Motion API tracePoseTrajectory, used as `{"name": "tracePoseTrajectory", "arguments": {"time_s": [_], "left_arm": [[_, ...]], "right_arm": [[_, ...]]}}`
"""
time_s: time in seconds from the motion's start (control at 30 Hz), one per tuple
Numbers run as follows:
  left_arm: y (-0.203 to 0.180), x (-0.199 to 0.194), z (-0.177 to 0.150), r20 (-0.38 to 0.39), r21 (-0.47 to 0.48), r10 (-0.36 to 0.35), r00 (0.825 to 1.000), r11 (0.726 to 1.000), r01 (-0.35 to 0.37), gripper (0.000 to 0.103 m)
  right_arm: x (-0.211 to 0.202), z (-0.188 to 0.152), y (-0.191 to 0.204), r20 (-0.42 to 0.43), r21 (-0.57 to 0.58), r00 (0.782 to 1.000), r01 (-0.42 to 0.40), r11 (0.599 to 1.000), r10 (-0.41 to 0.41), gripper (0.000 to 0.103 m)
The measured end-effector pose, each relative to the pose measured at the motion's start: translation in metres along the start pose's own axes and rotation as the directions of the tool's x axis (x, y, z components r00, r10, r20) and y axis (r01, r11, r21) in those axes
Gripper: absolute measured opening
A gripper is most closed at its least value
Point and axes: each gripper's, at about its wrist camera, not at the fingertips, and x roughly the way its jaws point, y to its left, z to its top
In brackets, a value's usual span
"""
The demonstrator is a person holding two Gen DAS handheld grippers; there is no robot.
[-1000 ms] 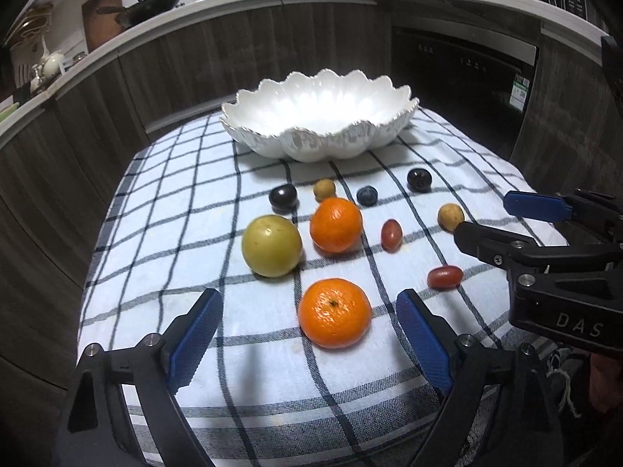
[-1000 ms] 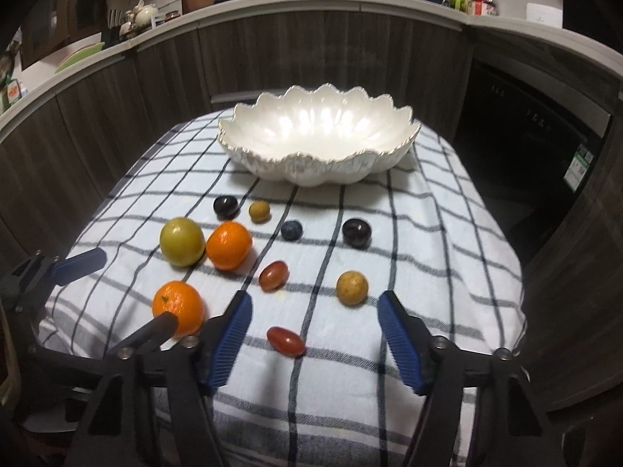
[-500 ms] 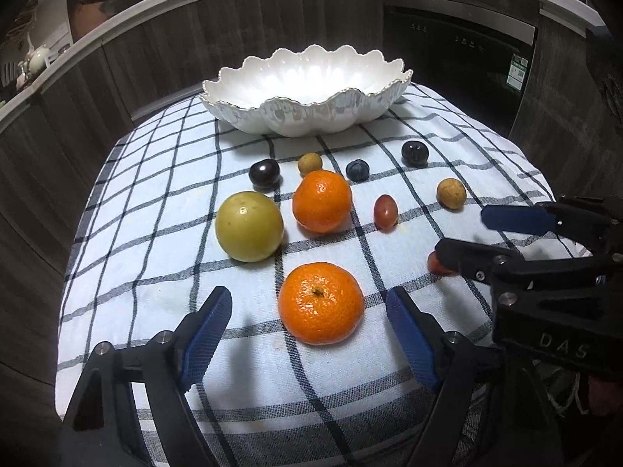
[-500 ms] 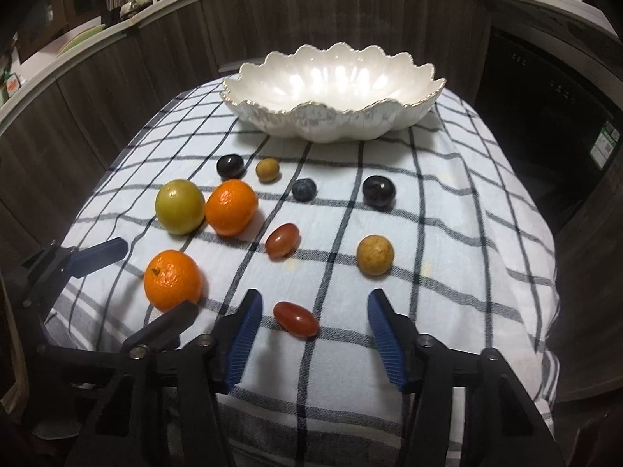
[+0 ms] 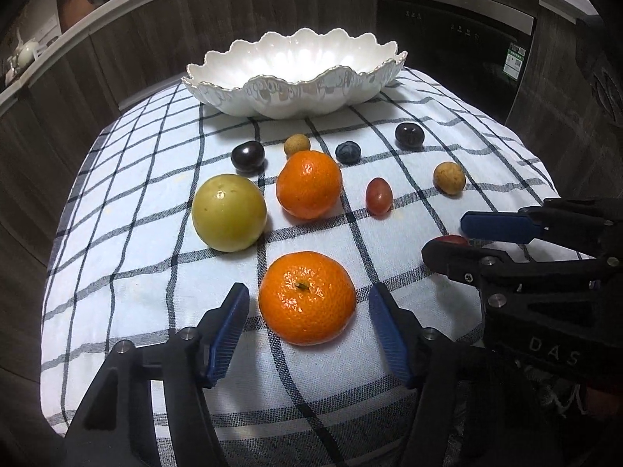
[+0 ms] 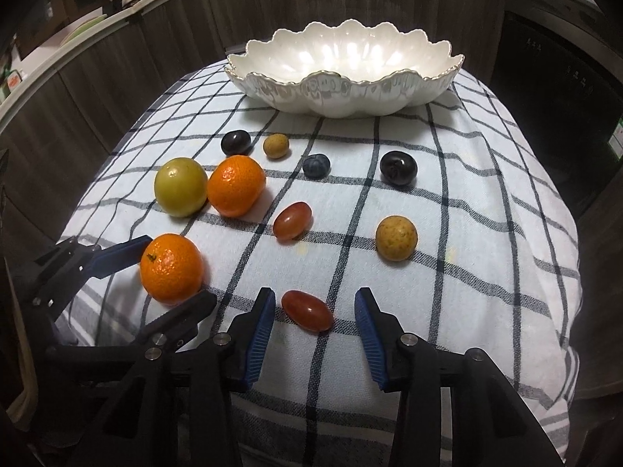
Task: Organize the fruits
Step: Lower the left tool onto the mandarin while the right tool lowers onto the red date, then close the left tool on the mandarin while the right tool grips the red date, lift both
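Note:
On the checked cloth (image 5: 128, 233) a near orange (image 5: 307, 297) lies between the blue pads of my left gripper (image 5: 308, 296). Its jaws are closing, with a gap still showing on each side of the fruit. A red oblong fruit (image 6: 307, 310) lies between the pads of my right gripper (image 6: 314, 299). Those jaws are closing too, and the pads stand clear of it. The white scalloped bowl (image 5: 292, 95) sits empty at the far end of the cloth. In the left wrist view the right gripper (image 5: 471, 241) hides most of the red fruit.
Loose on the cloth lie a yellow-green round fruit (image 5: 229, 212), a second orange (image 5: 309, 185), a red grape (image 5: 378, 195), two tan fruits (image 5: 449, 178), two dark plums (image 5: 247, 155) and a blueberry (image 5: 347, 152). Dark wooden cabinets ring the table, whose cloth falls away at the edges.
Both grippers have sunk toward the cloth. The left jaws have narrowed around the near orange, and the right jaws have narrowed around the red oblong fruit.

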Motion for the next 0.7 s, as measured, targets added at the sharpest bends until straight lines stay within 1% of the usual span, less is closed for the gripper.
{"name": "tracePoseTrajectory", "arguments": {"time_s": [0.03, 0.1, 0.2, 0.27, 0.33, 0.53, 0.7], "left_arm": [[0.0005, 0.0012, -0.0002, -0.006, -0.002, 0.0, 1.0, 1.0, 0.0, 0.058], [0.0025, 0.0034, -0.0008, -0.017, -0.014, -0.004, 1.0, 1.0, 0.004, 0.053], [0.0061, 0.0035, -0.0006, -0.017, -0.032, -0.01, 1.0, 0.999, 0.01, 0.051], [0.0048, 0.003, -0.0007, -0.016, -0.024, -0.012, 1.0, 1.0, 0.012, 0.048], [0.0039, 0.0023, -0.0007, -0.016, -0.021, -0.01, 1.0, 1.0, 0.01, 0.047], [0.0071, 0.0007, 0.0, -0.017, -0.037, -0.006, 1.0, 0.999, 0.005, 0.047], [0.0087, -0.0052, 0.0005, -0.001, -0.045, 0.001, 1.0, 0.999, -0.001, 0.047]], "right_arm": [[0.0009, -0.0002, 0.0002, -0.005, 0.0, 1.0, -0.004, 1.0, 0.004, 0.037], [0.0031, -0.0004, 0.0003, -0.015, 0.0, 1.0, -0.009, 1.0, 0.009, 0.033], [0.0049, -0.001, 0.0017, -0.021, -0.007, 1.0, -0.009, 1.0, 0.009, 0.032], [0.0051, -0.0014, 0.0037, -0.022, -0.015, 1.0, -0.011, 1.0, 0.01, 0.03], [0.0051, -0.0015, 0.0048, -0.023, -0.017, 1.0, -0.016, 1.0, 0.015, 0.027], [0.0034, -0.0012, 0.0041, -0.019, -0.004, 1.0, -0.014, 1.0, 0.014, 0.027], [-0.0032, -0.0014, 0.0015, 0.001, 0.002, 1.0, -0.01, 1.0, 0.01, 0.027]]}}
